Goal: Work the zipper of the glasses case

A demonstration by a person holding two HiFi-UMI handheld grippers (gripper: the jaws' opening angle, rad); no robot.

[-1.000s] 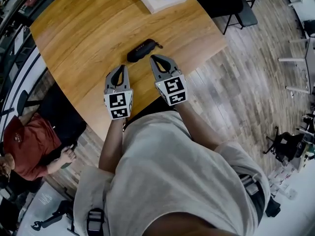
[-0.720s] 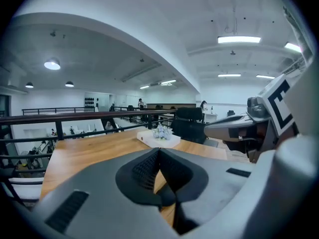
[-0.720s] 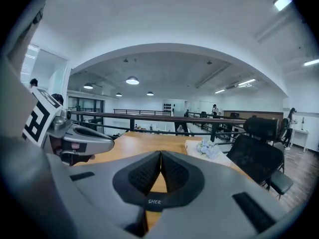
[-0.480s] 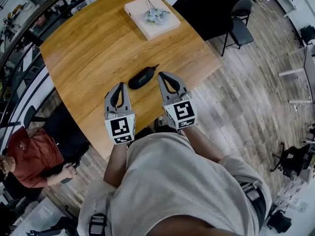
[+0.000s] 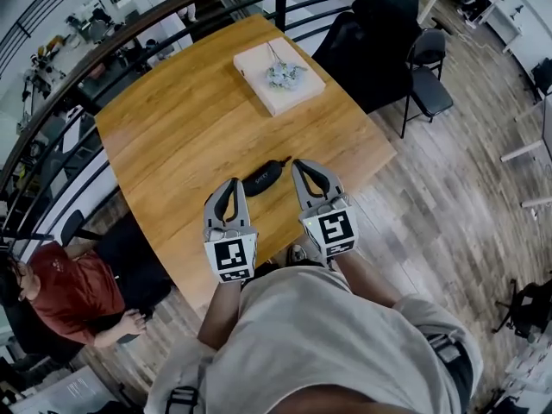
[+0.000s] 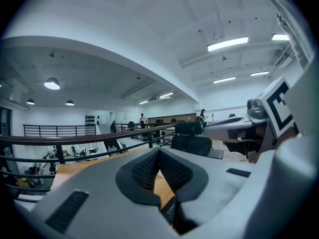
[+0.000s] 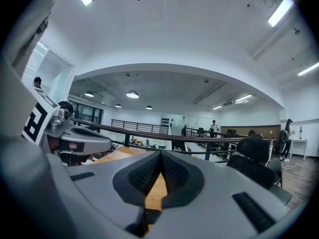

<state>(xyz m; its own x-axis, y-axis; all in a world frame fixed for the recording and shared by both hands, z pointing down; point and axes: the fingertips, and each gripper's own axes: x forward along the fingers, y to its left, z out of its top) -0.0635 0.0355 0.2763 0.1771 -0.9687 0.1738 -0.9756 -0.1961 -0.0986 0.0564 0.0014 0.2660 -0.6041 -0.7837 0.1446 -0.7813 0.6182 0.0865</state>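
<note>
1. The black oval zipped glasses case (image 5: 262, 178) lies on the light wooden table (image 5: 172, 136), close to its near edge.
2. The grey left gripper (image 5: 232, 183) and grey right gripper (image 5: 299, 165) flank it, jaws pressed together, holding nothing.
3. A white square box (image 5: 279, 76) topped with pale flowers sits towards the far edge.

Black glasses case (image 5: 261, 178) and flat white box (image 5: 278, 76) apart on wooden table (image 5: 172, 136).

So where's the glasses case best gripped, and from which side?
Likely the thin tab jutting from the glasses case's far right end, taken by the right tongs from the right: it sticks clear of the rounded body. Whether it is the zipper pull is too small to tell.
</note>
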